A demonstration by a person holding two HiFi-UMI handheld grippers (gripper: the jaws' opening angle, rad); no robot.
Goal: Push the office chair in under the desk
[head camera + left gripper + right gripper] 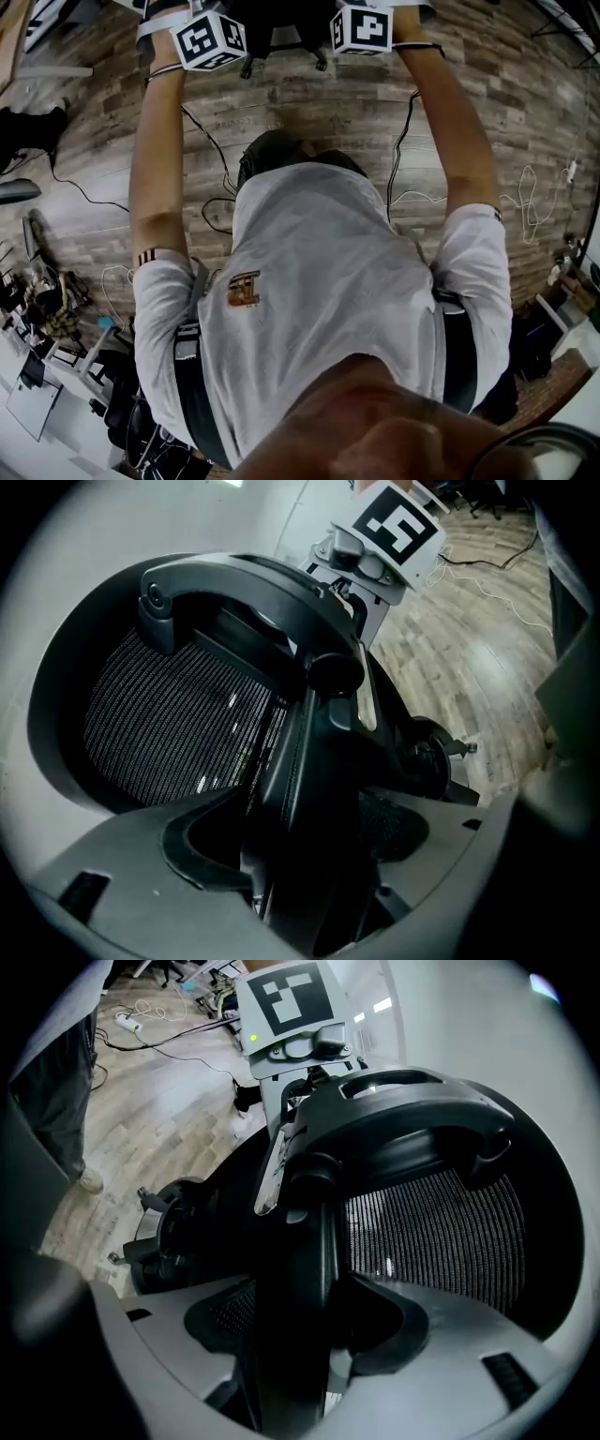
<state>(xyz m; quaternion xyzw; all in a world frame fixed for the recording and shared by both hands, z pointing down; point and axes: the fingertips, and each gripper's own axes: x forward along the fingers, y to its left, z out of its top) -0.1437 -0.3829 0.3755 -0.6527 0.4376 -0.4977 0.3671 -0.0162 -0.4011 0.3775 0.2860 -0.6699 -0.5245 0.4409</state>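
The black office chair point(281, 28) shows only as a dark shape at the top edge of the head view, between my two outstretched arms. Its mesh back point(169, 724) fills the left gripper view, and my left gripper point(300, 855) is shut on the back's black frame rim. My right gripper point(291, 1335) is shut on the same rim from the other side, next to the mesh point(441, 1232). Each gripper's marker cube appears in the other's view, the right one point(398, 532) and the left one point(286, 997). No desk can be made out.
Black cables point(211, 141) and a white cable point(530, 202) trail over the wood-plank floor point(309, 103). Clutter and gear crowd the lower left point(47, 309). A trouser leg and shoe point(86, 1181) stand left of the chair's base point(164, 1232).
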